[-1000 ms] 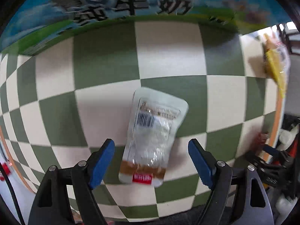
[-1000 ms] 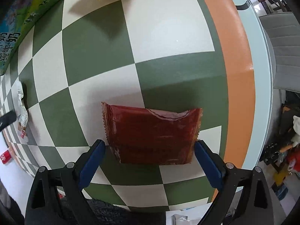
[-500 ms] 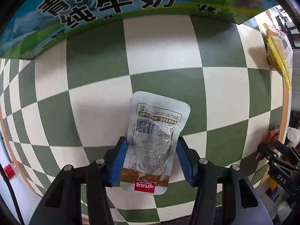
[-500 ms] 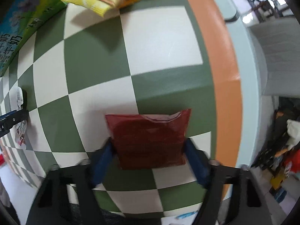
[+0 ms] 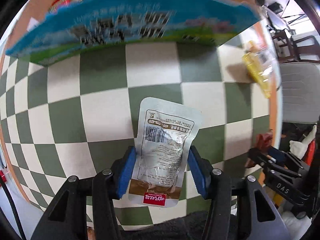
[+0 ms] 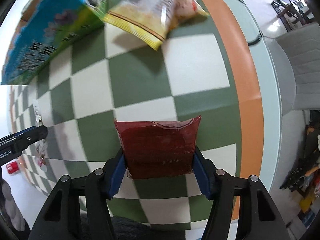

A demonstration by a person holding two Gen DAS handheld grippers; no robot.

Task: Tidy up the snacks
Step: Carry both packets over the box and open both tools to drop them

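Note:
My left gripper (image 5: 161, 152) is shut on a white and clear snack pouch (image 5: 168, 136) with a barcode, gripped by its sides and lifted off the checked tablecloth (image 5: 100, 110). In the right wrist view, the jaws of my right gripper (image 6: 159, 153) are closing, with both pads pressed on the sides of a dark red packet (image 6: 158, 138) held above the table. The left gripper (image 6: 26, 138) with its pouch (image 6: 41, 148) shows at that view's left edge. A blue and green carton box (image 5: 128, 24) stands at the far side, blurred.
A yellow snack bag (image 6: 156, 14) lies beside the carton (image 6: 46, 40), near the cloth's orange border (image 6: 250, 100). A grey chair (image 6: 296, 70) stands past the table's right edge. The other gripper (image 5: 280, 172) sits at the left wrist view's right side.
Both grippers went from open around their packets to shut on them. Both then rose, lifting the pouch and the red packet, and the carton came further into view.

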